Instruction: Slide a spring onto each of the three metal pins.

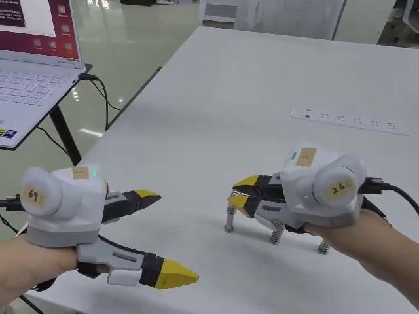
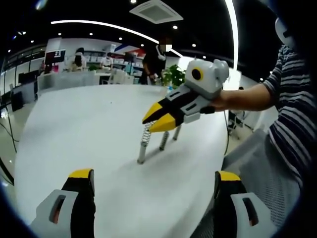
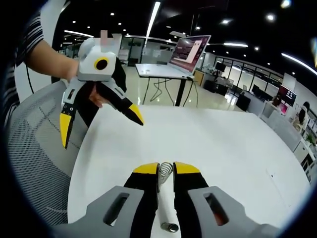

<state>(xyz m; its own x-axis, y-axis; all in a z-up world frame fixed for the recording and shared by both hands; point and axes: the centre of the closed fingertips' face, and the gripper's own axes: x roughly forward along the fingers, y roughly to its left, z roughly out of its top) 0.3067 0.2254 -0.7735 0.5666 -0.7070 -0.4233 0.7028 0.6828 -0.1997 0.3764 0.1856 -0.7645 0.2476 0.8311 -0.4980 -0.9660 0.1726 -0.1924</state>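
Left tool [image 1: 171, 235] is marked 69, right tool [image 1: 236, 193] 26.

Bright overhead strip lighting, soft shadows — fisheye edges warped, dark

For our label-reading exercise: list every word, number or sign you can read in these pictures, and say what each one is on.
"69" plus an unclear mark: left gripper.
"26" plus an unclear mark: right gripper, which holds a spring.
Laptop screen text: too blurred.
Power strip markings: too small.

Head view looks down; gripper views face each other across table [image 1: 262, 98].
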